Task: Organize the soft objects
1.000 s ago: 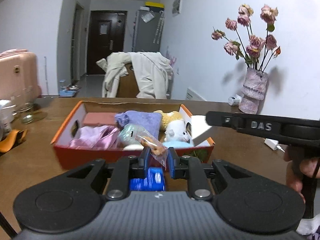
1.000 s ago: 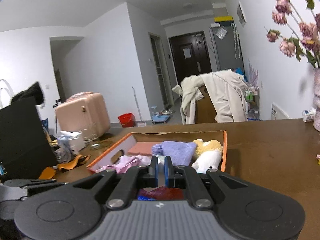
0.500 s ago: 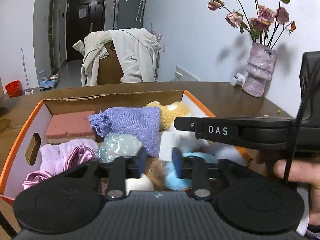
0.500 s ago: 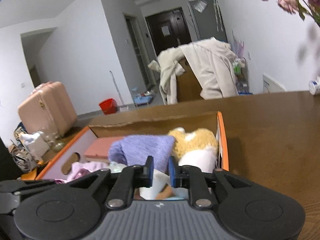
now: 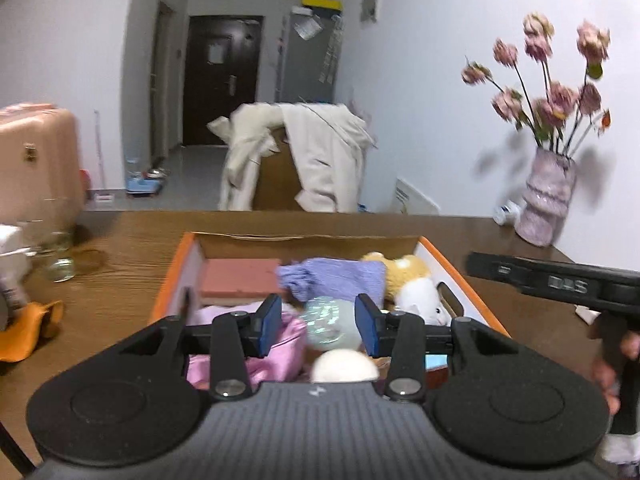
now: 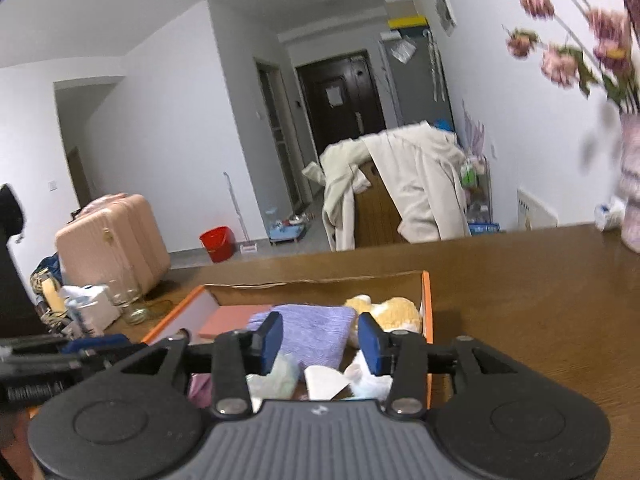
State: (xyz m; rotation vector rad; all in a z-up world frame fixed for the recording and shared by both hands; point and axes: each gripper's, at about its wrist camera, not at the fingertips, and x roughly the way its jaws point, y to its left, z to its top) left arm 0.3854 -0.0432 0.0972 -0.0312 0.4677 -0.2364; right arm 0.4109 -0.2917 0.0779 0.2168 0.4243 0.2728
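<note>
An orange box (image 5: 460, 268) on the wooden table holds soft things: a purple cloth (image 5: 336, 276), a pink slab (image 5: 240, 278), a pink satin piece (image 5: 280, 344), a shiny clear bag (image 5: 328, 320), a yellow plush (image 5: 408, 268) and a white plush (image 5: 420, 296). My left gripper (image 5: 318, 322) is open and empty above the box's near end. My right gripper (image 6: 320, 342) is open and empty above the same box (image 6: 426, 312), over the purple cloth (image 6: 316, 328). The right tool's body (image 5: 560, 282) shows at the right in the left wrist view.
A vase of pink flowers (image 5: 548, 200) stands at the table's far right. Glass jars (image 5: 60, 256) and an orange cloth (image 5: 28, 320) lie at the left. A chair draped in a beige coat (image 5: 304, 156) stands beyond the table. A pink suitcase (image 6: 112, 236) stands at the left.
Both grippers opened. The left one let go of the clear snack bag into the box, the right one released its thing too. Both drew back and up from the box.
</note>
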